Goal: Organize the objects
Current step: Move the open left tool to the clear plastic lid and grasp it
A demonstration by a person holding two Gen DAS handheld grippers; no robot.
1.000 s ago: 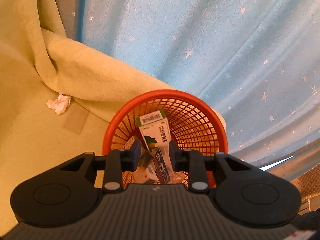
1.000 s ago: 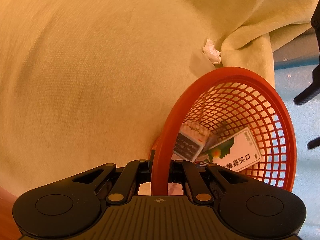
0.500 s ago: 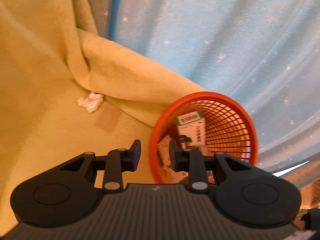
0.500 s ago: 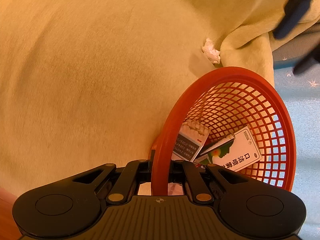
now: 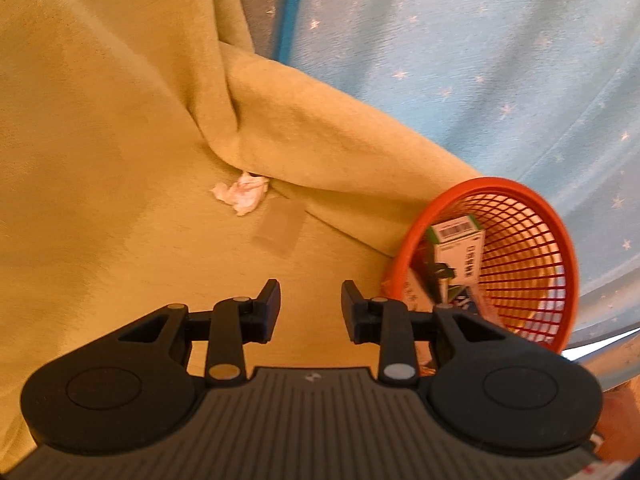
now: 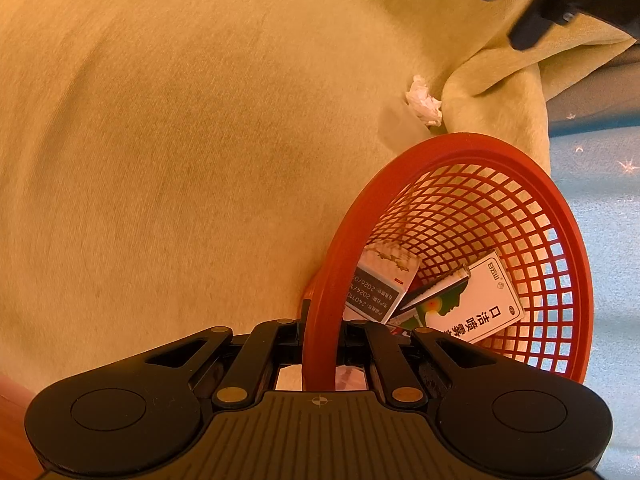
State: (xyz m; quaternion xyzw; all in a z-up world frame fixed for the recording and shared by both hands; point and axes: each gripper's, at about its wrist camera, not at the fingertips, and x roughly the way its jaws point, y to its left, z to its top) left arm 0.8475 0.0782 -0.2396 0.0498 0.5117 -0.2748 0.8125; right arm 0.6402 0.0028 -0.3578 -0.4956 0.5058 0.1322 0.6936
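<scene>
Crumpled tissue (image 5: 241, 197) lies on the yellow-green blanket (image 5: 100, 152), ahead of the left gripper (image 5: 310, 304) and slightly to its left, tucked at the foot of a blanket fold. A pale flat rectangle (image 5: 280, 227), too blurred to name, sits on the blanket between the tissue and that claw. The left gripper's jaws are spread with nothing between them, only bare blanket showing in the gap.

To the right of the left claw stands the red mesh basket (image 5: 560, 240), tilted, with a white-and-green medicine box (image 5: 460, 248) leaning inside it. The star-patterned blue fabric (image 5: 480, 60) lies beyond the basket.

The right gripper (image 6: 320, 332) is pinched onto the basket's rim (image 6: 320, 320), one finger outside the wall and one inside. Just past its fingers, inside the basket, lie the medicine box (image 6: 480, 304) and a dark-labelled box (image 6: 380, 284), overlapping. From this view the tissue (image 6: 424, 106) is far ahead, beyond the basket's far rim, and the left gripper (image 6: 520, 0) appears blurred at the upper right.
</scene>
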